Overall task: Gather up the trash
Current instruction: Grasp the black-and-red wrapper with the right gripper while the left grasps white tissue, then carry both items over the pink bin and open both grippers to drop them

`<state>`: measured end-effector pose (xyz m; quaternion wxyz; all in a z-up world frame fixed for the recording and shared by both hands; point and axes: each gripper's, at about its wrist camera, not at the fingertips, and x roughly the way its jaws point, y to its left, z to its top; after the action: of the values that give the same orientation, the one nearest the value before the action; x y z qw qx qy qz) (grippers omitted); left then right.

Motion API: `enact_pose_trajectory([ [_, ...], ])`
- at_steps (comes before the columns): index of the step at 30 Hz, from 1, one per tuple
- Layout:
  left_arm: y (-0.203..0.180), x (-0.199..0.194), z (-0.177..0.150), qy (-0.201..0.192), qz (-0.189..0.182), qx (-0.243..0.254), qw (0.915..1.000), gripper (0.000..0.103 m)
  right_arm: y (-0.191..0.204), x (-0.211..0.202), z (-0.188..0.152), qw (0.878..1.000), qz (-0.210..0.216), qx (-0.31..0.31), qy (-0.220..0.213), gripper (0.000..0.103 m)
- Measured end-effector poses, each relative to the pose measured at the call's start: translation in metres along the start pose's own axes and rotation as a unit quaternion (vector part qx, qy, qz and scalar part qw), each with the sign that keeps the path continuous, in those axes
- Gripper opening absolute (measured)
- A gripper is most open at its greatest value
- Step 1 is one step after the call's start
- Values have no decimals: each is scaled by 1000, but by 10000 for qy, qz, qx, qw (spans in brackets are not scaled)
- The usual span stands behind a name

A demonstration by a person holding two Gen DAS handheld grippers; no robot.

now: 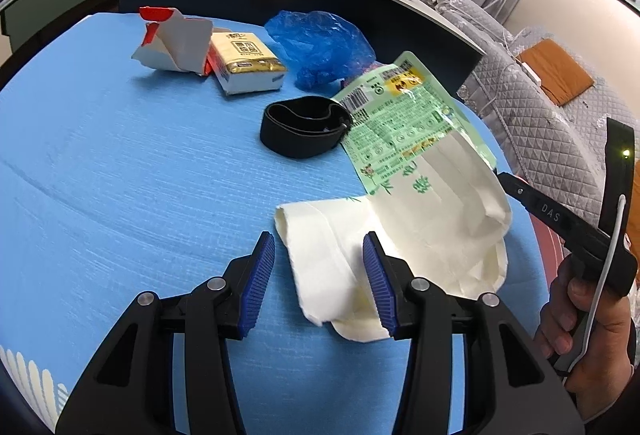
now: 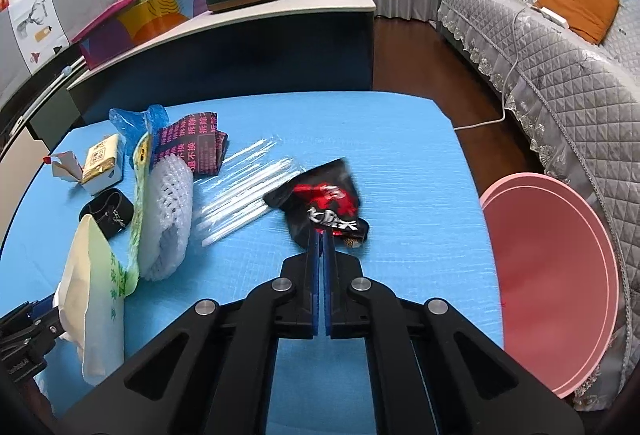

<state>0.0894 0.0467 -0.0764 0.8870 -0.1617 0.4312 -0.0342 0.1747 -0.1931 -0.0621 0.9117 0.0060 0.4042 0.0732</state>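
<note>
The right gripper point(image 2: 322, 235) pinched only a corner of the black snack bag point(image 2: 324, 201), which might slip out. The left gripper point(image 1: 319, 275) had wide jaws around the tissue pack point(image 1: 400, 219).

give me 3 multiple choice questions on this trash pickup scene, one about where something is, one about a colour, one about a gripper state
1. Where does the black band lie?
A. beside the green printed wrapper
B. inside the pink bin
C. on the sofa

2. What colour is the crumpled plastic bag at the far side of the table?
A. yellow
B. blue
C. white

3. How does the right gripper stand?
A. wide open above the table
B. shut on the black and red packet
C. shut on the straws

Answers:
1. A, in the left wrist view the band sits on the table against the wrapper's edge.
2. B, the bag behind the wrapper is plainly blue.
3. B, in the right wrist view its pads are pressed together on the packet's near edge.
</note>
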Motion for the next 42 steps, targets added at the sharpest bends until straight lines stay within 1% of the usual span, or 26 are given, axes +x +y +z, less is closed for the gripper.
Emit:
enact_pose_trajectory([
  [1, 0, -1, 0, -11, -10, 14, 10000, 42, 0, -3, -1, 10000, 5, -4, -20, 1],
  [3, -3, -2, 0, -45, -25, 67, 10000, 30, -1, -6, -2, 10000, 16, -9, -37, 1],
  [5, -4, -5, 1, -78, -43, 89, 9999, 27, -1, -11, -4, 10000, 20, -19, -56, 1],
  [7, -7, -8, 1, -142, -25, 140, 9998, 20, -1, -15, -6, 10000, 27, -36, -73, 1],
  [12, -13, -14, 2, -298, -25, 248, 9992, 14, -1, -28, -9, 9999, 43, -67, -139, 1],
  [26, -32, -41, 3, -822, 28, 543, 9951, 3, -9, -65, -15, 9991, 40, -3, -411, 0],
  [32, -44, -57, 2, -1088, 42, 709, 9915, 3, -14, -79, -16, 9986, 30, 25, -520, 0],
  [39, -54, -62, 0, -1190, 73, 901, 9888, 3, -21, -91, -17, 9979, 4, 89, -636, 0],
  [42, -58, -64, 0, -1207, 85, 959, 9880, 3, -24, -100, -15, 9970, -11, 81, -764, 0],
])
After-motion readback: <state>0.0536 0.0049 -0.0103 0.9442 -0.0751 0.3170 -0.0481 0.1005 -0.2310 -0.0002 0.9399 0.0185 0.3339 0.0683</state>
